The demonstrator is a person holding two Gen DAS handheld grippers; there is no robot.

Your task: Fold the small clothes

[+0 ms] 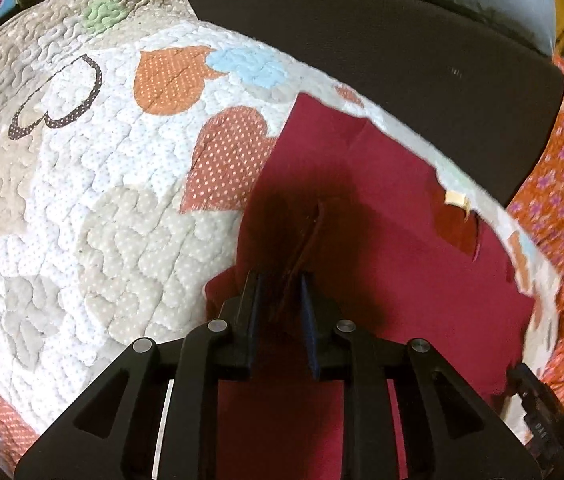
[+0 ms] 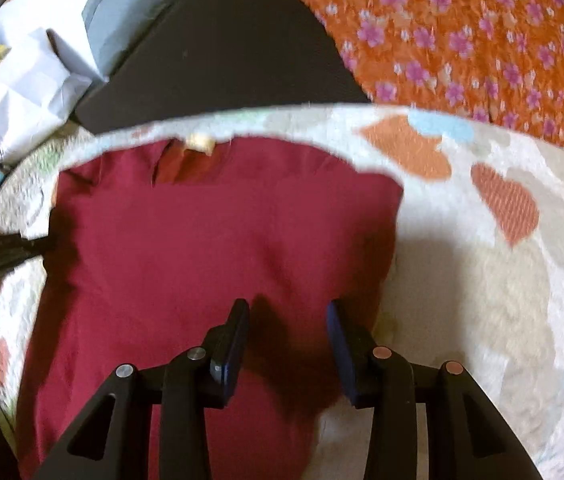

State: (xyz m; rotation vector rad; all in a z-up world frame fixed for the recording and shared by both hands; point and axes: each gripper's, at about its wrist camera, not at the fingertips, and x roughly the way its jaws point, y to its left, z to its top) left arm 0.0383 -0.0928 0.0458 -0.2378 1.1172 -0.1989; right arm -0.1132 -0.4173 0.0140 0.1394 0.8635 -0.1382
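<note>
— Where is the garment (image 1: 394, 216) found?

— It is spread flat on the quilt (image 1: 94, 184), its collar and tag toward the far edge, beside a dark cushion (image 1: 382, 44).

— How is the left gripper (image 1: 280, 280) set?

— Its jaws are nearly closed, and a raised fold of red cloth is seen between them; whether it is pinched cannot be told.

— And the right gripper (image 2: 288, 308)?

— It is held apart over the garment's right edge; nothing is gripped.
</note>
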